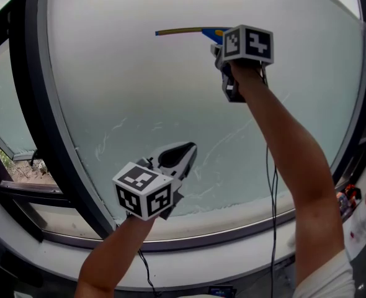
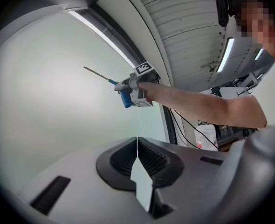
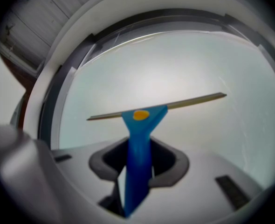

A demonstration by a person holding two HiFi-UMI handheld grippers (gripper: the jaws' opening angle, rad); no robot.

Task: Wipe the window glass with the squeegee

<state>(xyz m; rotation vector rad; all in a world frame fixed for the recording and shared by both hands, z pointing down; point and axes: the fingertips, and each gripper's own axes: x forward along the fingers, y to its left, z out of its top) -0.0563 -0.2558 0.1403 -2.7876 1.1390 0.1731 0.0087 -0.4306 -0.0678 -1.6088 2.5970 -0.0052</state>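
Squeegee [image 3: 140, 139] handle is being clamped between the jaws of the right gripper [image 3: 137, 171], with the blade lying level and apparently against the window glass [image 1: 139, 92], up toward its top edge. Left gripper [image 2: 138, 157] is hanging pinched shut on nothing, low near the bottom edge. Streaks [image 1: 108, 138] are showing across the lower glass, so I'm reading this as a pass starting high, with most of the pane left.

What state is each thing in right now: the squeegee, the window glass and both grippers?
squeegee, held by its blue handle, blade roughly level high on the glass.
window glass, hazy, with thin streaks across its lower part.
right gripper, shut on the squeegee's handle.
left gripper, shut, nothing between its jaws.
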